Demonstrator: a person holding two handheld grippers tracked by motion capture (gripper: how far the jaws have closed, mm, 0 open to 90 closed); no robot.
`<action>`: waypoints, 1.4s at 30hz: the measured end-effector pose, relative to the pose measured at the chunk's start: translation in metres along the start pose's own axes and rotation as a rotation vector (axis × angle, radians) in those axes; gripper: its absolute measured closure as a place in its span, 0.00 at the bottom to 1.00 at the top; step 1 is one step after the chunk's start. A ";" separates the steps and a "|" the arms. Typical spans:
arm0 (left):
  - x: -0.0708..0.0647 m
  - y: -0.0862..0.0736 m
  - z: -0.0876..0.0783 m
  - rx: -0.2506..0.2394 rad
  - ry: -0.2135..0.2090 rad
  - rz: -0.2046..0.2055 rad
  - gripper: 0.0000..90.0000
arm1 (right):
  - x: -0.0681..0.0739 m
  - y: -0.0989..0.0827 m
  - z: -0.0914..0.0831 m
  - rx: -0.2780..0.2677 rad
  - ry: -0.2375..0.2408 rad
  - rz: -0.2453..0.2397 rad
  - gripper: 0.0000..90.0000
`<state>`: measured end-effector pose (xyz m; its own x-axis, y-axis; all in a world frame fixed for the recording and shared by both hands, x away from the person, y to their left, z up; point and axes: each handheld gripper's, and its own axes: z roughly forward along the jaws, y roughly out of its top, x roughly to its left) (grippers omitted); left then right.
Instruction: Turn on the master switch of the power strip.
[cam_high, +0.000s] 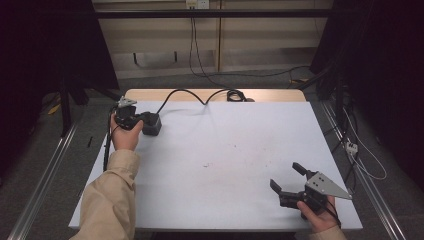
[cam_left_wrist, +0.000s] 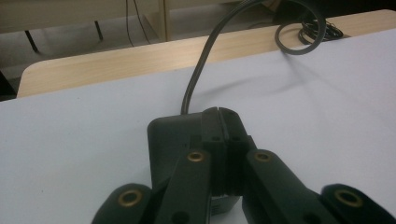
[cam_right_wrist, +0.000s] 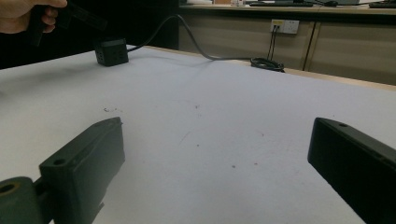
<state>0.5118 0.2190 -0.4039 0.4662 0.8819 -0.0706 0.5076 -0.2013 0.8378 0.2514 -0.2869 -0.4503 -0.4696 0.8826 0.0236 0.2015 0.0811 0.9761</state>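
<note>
A black cube-shaped box (cam_high: 152, 123) sits on the white table sheet (cam_high: 225, 145) at the far left, with a grey cable (cam_high: 190, 95) running from it toward the back. My left gripper (cam_high: 142, 120) is shut, jaws pressed together with nothing between them. In the left gripper view its tips (cam_left_wrist: 219, 113) hang just over the box (cam_left_wrist: 170, 140). The right gripper view shows the box (cam_right_wrist: 112, 51) resting on the sheet, below the left hand (cam_right_wrist: 21, 14). My right gripper (cam_high: 284, 174) stands open near the front right, with bare sheet between its jaws (cam_right_wrist: 217, 140).
The cable (cam_left_wrist: 201, 70) ends in a coil (cam_high: 235, 95) on the wooden table strip (cam_left_wrist: 107, 63) at the back. A wall socket (cam_right_wrist: 284, 25) sits behind the table. Metal rails (cam_high: 45, 175) and loose wires (cam_high: 357, 150) flank the table. Small specks (cam_right_wrist: 196, 109) dot the sheet.
</note>
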 end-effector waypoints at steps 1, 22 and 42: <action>0.000 0.000 0.000 0.001 0.001 -0.001 1.00 | 0.000 0.000 0.000 0.000 0.000 0.000 0.04; 0.001 -0.006 0.005 0.028 0.017 0.000 1.00 | -0.001 0.000 -0.001 0.000 -0.001 -0.003 0.04; 0.003 -0.007 0.006 0.040 0.029 -0.008 1.00 | -0.001 0.000 -0.001 0.000 -0.001 0.002 0.04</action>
<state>0.5137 0.2211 -0.4135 0.4411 0.8954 -0.0607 0.5397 -0.2106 0.8151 0.2508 -0.2879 -0.4499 -0.4688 0.8830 0.0250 0.2019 0.0795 0.9762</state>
